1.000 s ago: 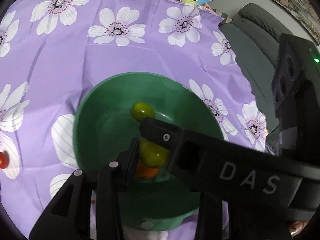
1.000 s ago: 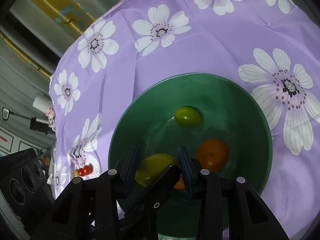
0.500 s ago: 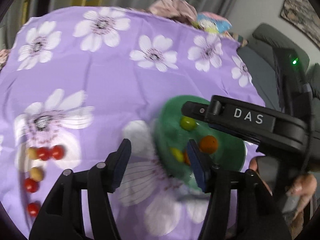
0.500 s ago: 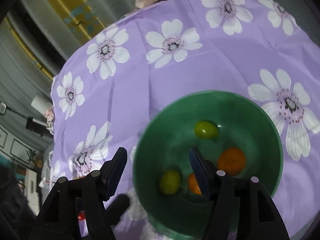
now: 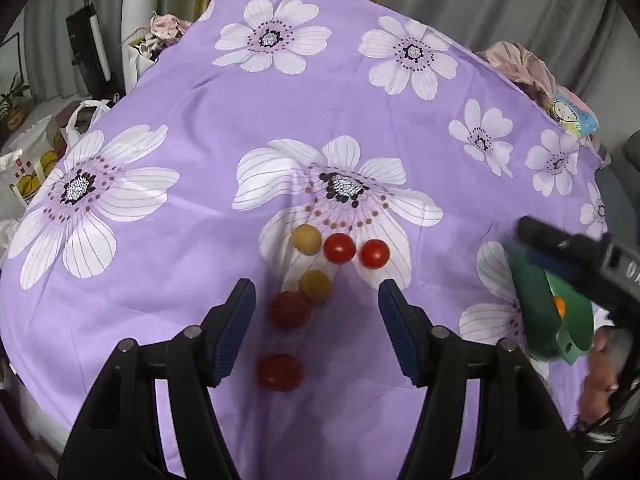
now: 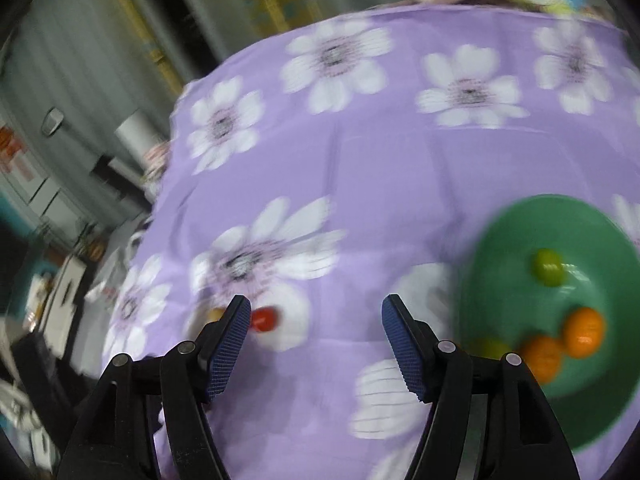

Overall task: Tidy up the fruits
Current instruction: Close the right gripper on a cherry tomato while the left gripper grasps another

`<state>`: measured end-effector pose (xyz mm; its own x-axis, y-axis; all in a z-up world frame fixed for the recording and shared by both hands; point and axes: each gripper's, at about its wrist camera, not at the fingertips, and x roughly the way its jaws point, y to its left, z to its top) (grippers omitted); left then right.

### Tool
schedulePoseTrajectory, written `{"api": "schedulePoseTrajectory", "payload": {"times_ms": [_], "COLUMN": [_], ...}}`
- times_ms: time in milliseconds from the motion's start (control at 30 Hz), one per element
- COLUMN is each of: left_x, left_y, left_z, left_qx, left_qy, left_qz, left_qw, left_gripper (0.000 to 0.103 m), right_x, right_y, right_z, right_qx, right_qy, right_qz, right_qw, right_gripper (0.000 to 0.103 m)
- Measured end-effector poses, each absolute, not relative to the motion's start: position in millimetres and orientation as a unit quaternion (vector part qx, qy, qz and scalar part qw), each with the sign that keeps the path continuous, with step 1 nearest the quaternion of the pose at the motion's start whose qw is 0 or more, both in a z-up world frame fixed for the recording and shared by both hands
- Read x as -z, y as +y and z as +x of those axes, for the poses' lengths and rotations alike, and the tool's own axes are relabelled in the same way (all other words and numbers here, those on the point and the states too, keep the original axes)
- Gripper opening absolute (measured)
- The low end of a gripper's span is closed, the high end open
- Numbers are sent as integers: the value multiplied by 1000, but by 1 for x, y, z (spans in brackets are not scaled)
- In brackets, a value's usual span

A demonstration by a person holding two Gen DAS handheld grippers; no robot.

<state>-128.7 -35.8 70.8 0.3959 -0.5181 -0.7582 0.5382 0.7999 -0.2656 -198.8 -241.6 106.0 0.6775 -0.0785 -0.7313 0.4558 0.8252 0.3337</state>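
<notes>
left claw (image 5: 316,316) wide, empty | right claw (image 6: 316,334) wide, empty | bowl (image 6: 516,248) blurred

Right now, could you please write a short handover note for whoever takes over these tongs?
Left tongs: open, nothing between them, just opened, above the loose cluster on the purple cloth.
Right tongs: open and empty, just opened, over the cloth beside the green bowl; that view is blurred.
Done: the bowl holds two green fruits and two orange fruits.
Left: four red fruits and two tan fruits lie on the cloth. The nearest red and tan ones sit between the left tongs' tips, so they seem the likely next pick.
</notes>
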Motion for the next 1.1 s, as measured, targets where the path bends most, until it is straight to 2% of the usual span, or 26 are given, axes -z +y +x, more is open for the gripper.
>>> {"api": "schedulePoseTrajectory", "payload": {"times_ms": [133, 267, 300, 333, 400, 433, 467, 633, 700, 800, 933, 1100], "left_x": [-62, -52, -52, -54, -51, -48, -45, -37, -39, -39, -22, -17], "left_y": [-36, -63, -68, -75, -82, -88, -97, -125, -131, -135, -135, -131], "left_z": [-128, -123, -119, -112, -100, -94, -88, -84, -89, -93, -79, -85], "left_qx": [311, 321, 321, 322, 323, 318, 319, 341, 340, 347, 342, 339], "left_qy": [466, 472, 468, 463, 469, 476, 482, 479, 455, 442, 495, 469], "left_qz": [18, 77, 86, 87, 75, 77, 92, 138, 158, 174, 150, 167], "left_qw": [828, 818, 819, 821, 819, 816, 811, 797, 808, 809, 785, 799], "left_gripper": [55, 44, 44, 43, 42, 37, 36, 36, 35, 30, 28, 28], "right_x": [-80, -55, -51, -46, -37, -33, -31, -26, -24, -20, -24, -21], "right_y": [-225, -219, -219, -220, -226, -230, -234, -248, -247, -245, -243, -252], "right_z": [-173, -141, -136, -131, -123, -119, -116, -109, -108, -104, -109, -116], "right_qx": [126, 155, 154, 150, 148, 150, 152, 118, 112, 124, 126, 116], "right_qy": [403, 452, 461, 468, 480, 487, 491, 489, 483, 489, 500, 502], "right_qz": [260, 247, 246, 252, 275, 282, 289, 344, 342, 325, 314, 347], "right_qw": [869, 843, 839, 834, 820, 813, 808, 793, 798, 800, 798, 784], "right_gripper": [68, 68, 66, 60, 57, 50, 42, 41, 41, 40, 36, 31]}}
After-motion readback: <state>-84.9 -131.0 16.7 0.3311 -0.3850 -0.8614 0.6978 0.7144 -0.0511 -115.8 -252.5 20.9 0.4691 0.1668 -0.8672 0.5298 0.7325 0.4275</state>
